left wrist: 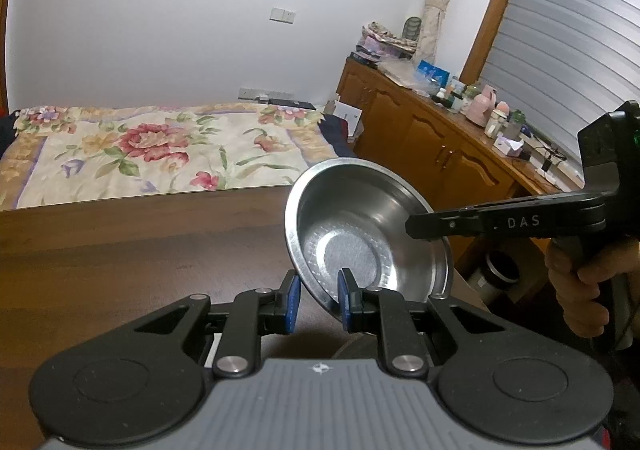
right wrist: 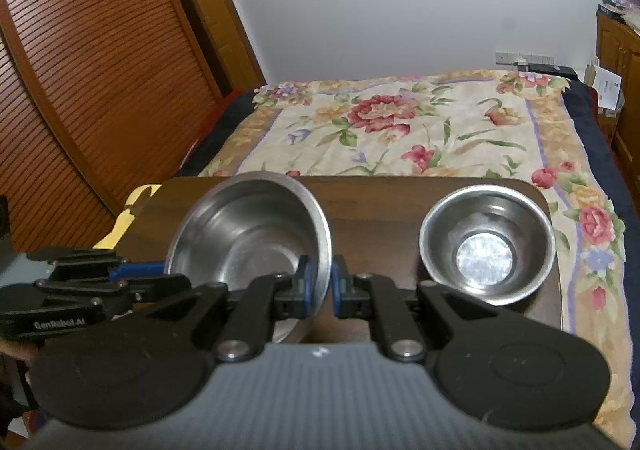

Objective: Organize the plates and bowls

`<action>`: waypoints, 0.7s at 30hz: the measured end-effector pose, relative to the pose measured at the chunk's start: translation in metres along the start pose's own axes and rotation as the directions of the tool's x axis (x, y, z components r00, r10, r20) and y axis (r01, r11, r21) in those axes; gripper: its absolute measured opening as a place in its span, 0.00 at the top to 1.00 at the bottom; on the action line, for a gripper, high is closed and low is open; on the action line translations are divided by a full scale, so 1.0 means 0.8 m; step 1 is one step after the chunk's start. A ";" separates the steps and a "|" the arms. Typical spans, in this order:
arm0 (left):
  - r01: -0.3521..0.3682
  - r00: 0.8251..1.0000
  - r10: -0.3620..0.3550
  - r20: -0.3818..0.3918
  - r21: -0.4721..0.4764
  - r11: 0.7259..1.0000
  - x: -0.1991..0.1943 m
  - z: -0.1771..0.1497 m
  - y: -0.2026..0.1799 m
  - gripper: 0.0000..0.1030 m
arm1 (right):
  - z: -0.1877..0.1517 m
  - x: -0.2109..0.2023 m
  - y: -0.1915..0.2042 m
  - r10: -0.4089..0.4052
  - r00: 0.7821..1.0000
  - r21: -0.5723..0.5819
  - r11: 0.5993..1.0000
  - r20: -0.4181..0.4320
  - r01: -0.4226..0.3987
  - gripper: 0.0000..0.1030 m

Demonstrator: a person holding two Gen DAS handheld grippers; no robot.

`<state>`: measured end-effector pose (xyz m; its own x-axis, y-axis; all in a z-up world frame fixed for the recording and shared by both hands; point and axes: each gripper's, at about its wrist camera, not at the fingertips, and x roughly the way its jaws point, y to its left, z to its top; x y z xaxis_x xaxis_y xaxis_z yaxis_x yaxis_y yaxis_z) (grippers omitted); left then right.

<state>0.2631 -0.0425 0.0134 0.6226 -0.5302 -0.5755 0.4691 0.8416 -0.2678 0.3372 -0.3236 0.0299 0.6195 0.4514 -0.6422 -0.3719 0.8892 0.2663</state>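
Observation:
A steel bowl (left wrist: 360, 226) hangs tilted above the dark wooden table (left wrist: 120, 250), and both grippers touch it. My left gripper (left wrist: 318, 300) has its blue pads apart, one on each side of the bowl's near rim, not pressed on it. My right gripper (right wrist: 320, 284) is shut on the same bowl's rim (right wrist: 256, 226); it also shows in the left wrist view (left wrist: 424, 228), reaching in from the right. A second, smaller steel bowl (right wrist: 486, 242) stands upright on the table's right part.
A bed with a floral cover (right wrist: 400, 122) lies beyond the table. A wooden cabinet (left wrist: 432, 134) crowded with bottles stands at the right. A slatted wooden door (right wrist: 80, 50) is at the left. The table's far edge (right wrist: 400, 180) is rounded.

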 end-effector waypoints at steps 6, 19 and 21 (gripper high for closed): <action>0.010 1.000 -0.010 -0.001 0.015 1.000 -0.019 -0.018 -0.013 0.80 | -0.019 -0.017 0.008 0.011 1.000 0.002 1.000 0.009 -0.011 0.89; 0.051 0.997 -0.050 -0.064 0.008 0.999 -0.023 -0.076 -0.031 0.80 | -0.085 -0.025 0.009 0.003 0.998 -0.005 1.000 -0.062 -0.004 0.88; 0.059 0.995 -0.058 -0.075 0.003 0.998 -0.021 -0.084 -0.031 0.80 | -0.092 -0.028 0.011 0.007 0.998 -0.004 1.000 -0.068 -0.007 0.88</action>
<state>0.1986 -0.0473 -0.0222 0.5455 -0.5690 -0.6154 0.5069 0.8087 -0.2984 0.2694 -0.3315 -0.0062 0.5685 0.4512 -0.6879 -0.3791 0.8858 0.2677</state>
